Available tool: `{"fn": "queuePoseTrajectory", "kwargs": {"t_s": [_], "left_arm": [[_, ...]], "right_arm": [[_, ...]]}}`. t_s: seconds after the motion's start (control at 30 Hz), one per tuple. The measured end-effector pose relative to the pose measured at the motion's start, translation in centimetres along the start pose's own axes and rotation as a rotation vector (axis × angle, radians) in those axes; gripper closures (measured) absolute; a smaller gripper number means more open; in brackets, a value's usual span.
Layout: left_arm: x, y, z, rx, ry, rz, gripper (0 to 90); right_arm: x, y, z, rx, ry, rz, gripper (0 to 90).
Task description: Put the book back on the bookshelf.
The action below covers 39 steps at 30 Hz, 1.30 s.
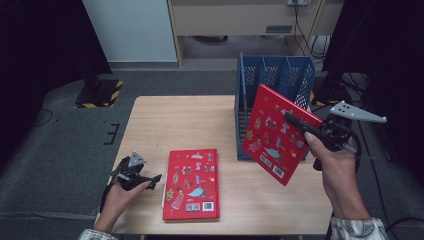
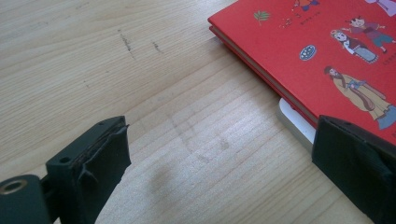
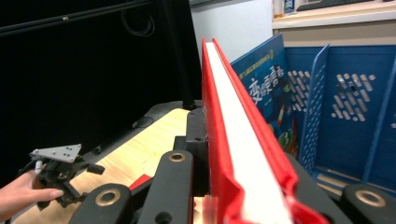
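Note:
My right gripper [image 1: 299,125] holds a red picture book [image 1: 272,132] tilted in the air, just in front of the blue file rack [image 1: 280,75]. The right gripper view looks along the book's white page edge [image 3: 236,135], with both jaws pressed on its covers. A second red book [image 1: 192,182] lies flat near the table's front edge. To its left my left gripper [image 1: 155,181] rests low over the wood, open, with nothing between its jaws. In the left gripper view that book's corner [image 2: 327,42] lies by the right jaw, over something white [image 2: 296,123].
The rack stands on the wooden table [image 1: 190,120] at its right back edge; a blue book [image 3: 266,88] stands in its left compartment. Bare wood lies between the flat book and the rack. Dark curtains flank the table.

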<state>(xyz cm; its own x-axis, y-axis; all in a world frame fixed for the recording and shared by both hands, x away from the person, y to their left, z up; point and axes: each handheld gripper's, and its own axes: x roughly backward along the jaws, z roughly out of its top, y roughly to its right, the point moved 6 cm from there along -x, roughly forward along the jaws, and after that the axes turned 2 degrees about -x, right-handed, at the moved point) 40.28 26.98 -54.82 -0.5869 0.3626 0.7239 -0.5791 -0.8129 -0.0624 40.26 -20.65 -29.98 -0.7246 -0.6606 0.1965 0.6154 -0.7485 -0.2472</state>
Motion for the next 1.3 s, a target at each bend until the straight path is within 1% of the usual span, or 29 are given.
{"fn": "queuePoseTrajectory", "kwargs": {"t_s": [0.17, 0.33, 0.5, 0.63, 0.73, 0.83, 1.03, 1.3], "left_arm": [[0.0, 0.0, 0.0, 0.002, 0.005, -0.001, 3.4], [0.0, 0.0, 0.0, 0.001, 0.001, 0.001, 3.4], [0.0, 0.0, 0.0, 0.0, 0.001, 0.001, 3.4], [0.1, -0.1, 0.0, -0.001, 0.003, 0.003, 3.4], [0.0, 0.0, 0.0, -0.004, 0.001, 0.004, 3.5], [0.0, 0.0, 0.0, -0.007, 0.001, 0.005, 3.5], [0.0, -0.1, 0.0, -0.008, 0.001, 0.008, 3.5], [0.0, -0.1, 0.0, -0.009, 0.002, 0.009, 3.5]], "right_arm": [[0.0, 0.8, 0.2, 0.006, -0.009, -0.035, 80.0], [-0.2, 1.4, 0.3, 0.001, -0.006, -0.068, 80.0], [-0.5, 1.7, 0.7, 0.011, -0.002, -0.107, 80.0], [-0.7, 1.9, 1.0, 0.006, 0.006, -0.122, 80.0], [-0.9, 1.9, 1.2, 0.007, 0.012, -0.148, 80.0], [-1.2, 2.0, 1.3, 0.001, 0.017, -0.163, 80.0], [-2.0, 2.1, 1.7, 0.026, 0.013, -0.202, 80.0], [-2.8, 3.1, 2.1, 0.03, 0.014, -0.258, 80.0]]}}
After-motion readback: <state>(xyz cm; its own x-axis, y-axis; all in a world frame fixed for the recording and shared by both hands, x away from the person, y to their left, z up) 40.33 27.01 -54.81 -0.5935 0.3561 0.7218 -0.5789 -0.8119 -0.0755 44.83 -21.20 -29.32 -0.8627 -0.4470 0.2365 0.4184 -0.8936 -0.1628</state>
